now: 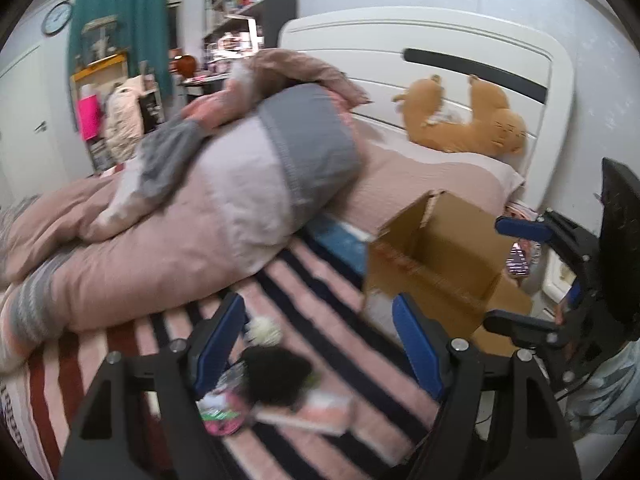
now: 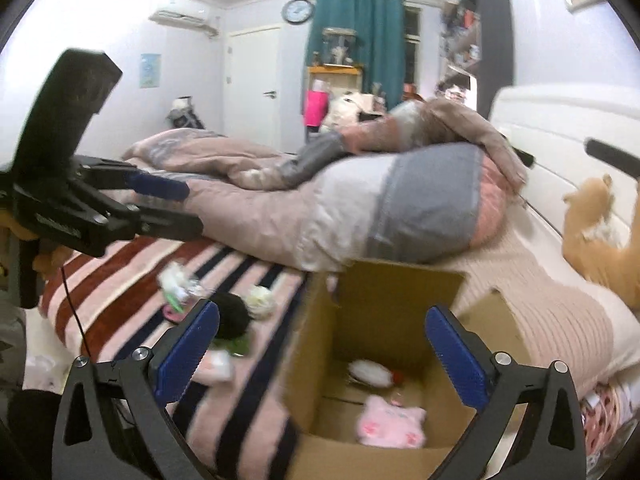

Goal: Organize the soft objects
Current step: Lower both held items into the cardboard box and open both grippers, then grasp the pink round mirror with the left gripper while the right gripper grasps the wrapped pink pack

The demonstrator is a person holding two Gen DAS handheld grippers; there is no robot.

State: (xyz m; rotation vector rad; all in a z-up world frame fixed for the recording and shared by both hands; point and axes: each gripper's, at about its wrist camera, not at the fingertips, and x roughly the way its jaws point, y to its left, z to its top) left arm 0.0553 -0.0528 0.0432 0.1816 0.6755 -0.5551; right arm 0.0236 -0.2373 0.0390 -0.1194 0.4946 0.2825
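An open cardboard box [image 2: 384,300] stands on the bed; inside lie a pink plush [image 2: 390,426] and a white plush [image 2: 370,372]. My right gripper [image 2: 320,356] is open and empty, hovering over the box mouth. My left gripper [image 1: 320,340] is open and empty above a black fuzzy toy [image 1: 276,376], a white pom-pom [image 1: 263,330] and a pink-green soft toy [image 1: 220,412] on the striped blanket [image 1: 352,352]. These toys also show in the right wrist view: the black toy [image 2: 230,316] and white pom-pom [image 2: 260,300]. The box shows in the left wrist view [image 1: 440,264].
A rolled pink-grey duvet [image 1: 200,216] fills the bed's middle. An orange plush cat [image 1: 472,120] leans on the white headboard [image 1: 400,40]. The right gripper shows at the right of the left wrist view [image 1: 520,272]; the left gripper at the left of the right wrist view [image 2: 176,208].
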